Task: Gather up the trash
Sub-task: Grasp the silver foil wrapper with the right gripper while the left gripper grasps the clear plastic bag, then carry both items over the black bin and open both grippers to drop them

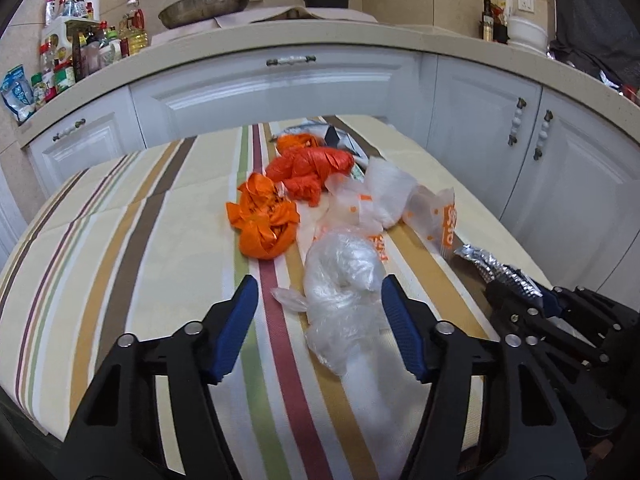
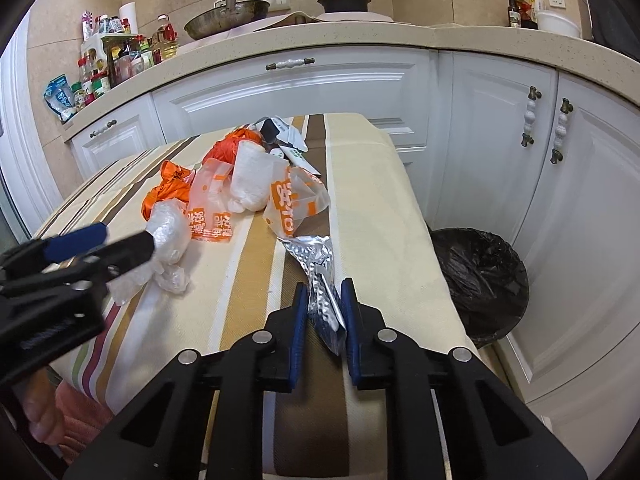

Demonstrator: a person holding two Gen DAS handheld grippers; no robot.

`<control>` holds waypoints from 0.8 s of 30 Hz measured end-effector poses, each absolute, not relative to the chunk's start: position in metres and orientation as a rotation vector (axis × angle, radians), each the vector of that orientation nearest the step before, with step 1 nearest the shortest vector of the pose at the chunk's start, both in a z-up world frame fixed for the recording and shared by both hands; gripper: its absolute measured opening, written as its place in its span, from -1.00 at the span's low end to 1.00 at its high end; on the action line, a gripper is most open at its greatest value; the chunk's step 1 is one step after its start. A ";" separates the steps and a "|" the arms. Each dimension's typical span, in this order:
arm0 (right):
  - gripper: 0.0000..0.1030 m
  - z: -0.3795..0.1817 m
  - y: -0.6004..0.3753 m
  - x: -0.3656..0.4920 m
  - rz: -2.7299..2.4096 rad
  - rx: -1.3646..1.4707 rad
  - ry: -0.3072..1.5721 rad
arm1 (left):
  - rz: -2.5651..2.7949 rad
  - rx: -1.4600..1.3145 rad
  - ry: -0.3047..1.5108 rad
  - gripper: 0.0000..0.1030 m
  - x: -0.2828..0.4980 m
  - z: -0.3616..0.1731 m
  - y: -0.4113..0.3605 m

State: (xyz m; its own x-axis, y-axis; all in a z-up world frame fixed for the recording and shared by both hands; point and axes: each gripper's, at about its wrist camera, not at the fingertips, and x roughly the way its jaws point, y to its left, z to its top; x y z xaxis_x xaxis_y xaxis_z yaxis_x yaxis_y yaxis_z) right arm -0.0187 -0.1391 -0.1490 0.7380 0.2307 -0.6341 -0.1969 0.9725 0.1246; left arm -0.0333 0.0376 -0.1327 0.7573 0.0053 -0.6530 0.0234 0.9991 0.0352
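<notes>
Trash lies along a striped tablecloth (image 1: 120, 216): orange bags (image 1: 264, 220), white and orange printed bags (image 1: 372, 200), a crumpled clear plastic bag (image 1: 344, 292) and a silver foil wrapper (image 2: 316, 264). My left gripper (image 1: 316, 292) is open, its jaws on either side of the clear bag, which lies on the table; it shows in the right wrist view (image 2: 120, 240). My right gripper (image 2: 324, 296) is shut on the near end of the foil wrapper, also seen in the left wrist view (image 1: 496, 272).
A bin lined with a black bag (image 2: 480, 268) stands on the floor right of the table. White cabinets (image 1: 280, 92) and a counter with a pan (image 1: 204, 8), a pot and bottles lie behind.
</notes>
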 end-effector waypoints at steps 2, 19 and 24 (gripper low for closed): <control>-0.65 -0.149 -0.142 -0.019 0.238 0.059 0.701 | -0.012 0.038 0.729 0.11 -0.030 -0.138 0.037; -0.70 -0.149 -0.149 -0.020 0.257 0.092 0.686 | -0.039 0.031 0.712 -0.67 -0.036 -0.139 0.040; -0.71 -0.146 -0.149 -0.021 0.265 0.095 0.680 | -0.026 0.051 0.672 -0.71 -0.044 -0.129 0.041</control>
